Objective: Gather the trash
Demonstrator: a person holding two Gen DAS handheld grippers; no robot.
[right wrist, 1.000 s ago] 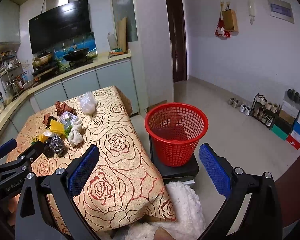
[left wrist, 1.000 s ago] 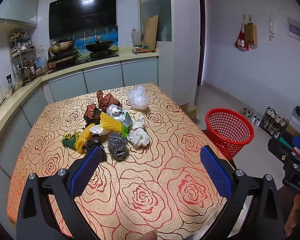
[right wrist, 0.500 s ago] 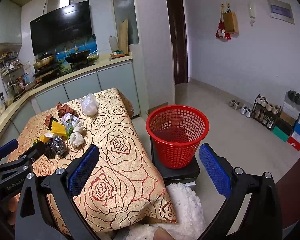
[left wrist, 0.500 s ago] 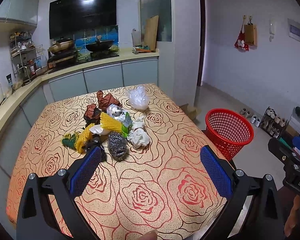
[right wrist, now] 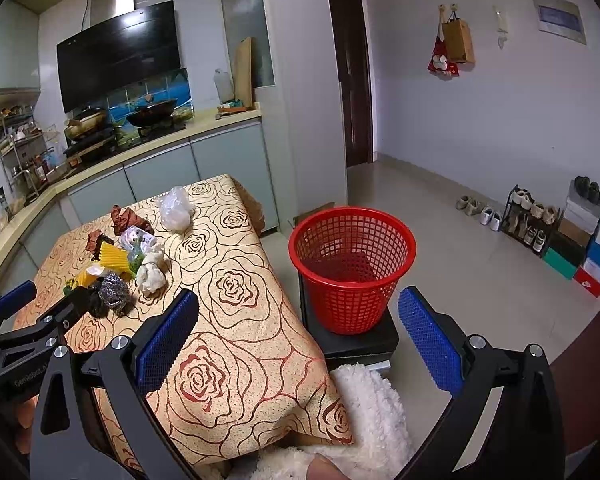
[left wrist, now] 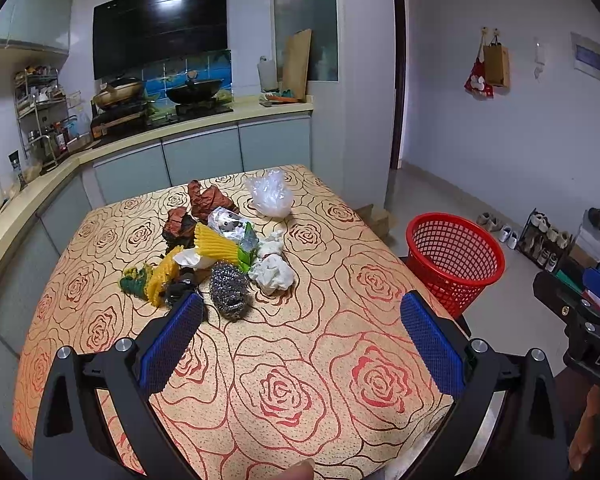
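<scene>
A heap of trash lies mid-table on the rose-patterned cloth: a steel-wool scourer, crumpled white paper, a yellow ribbed piece, a silver wrapper, brown scraps and a clear plastic bag. My left gripper hovers open over the table's near part, short of the heap. My right gripper is open above the table's right edge, empty. An empty red mesh basket stands on a dark block beside the table; it also shows in the left wrist view as the red basket.
A kitchen counter with a stove and pans runs behind and to the left of the table. Shoe racks and boxes line the right wall. A white fleecy sleeve sits below the right gripper. Tiled floor lies beyond the basket.
The right wrist view has drifted slightly, with the basket sliding a little right in frame. The left gripper and the trash have not visibly moved.
</scene>
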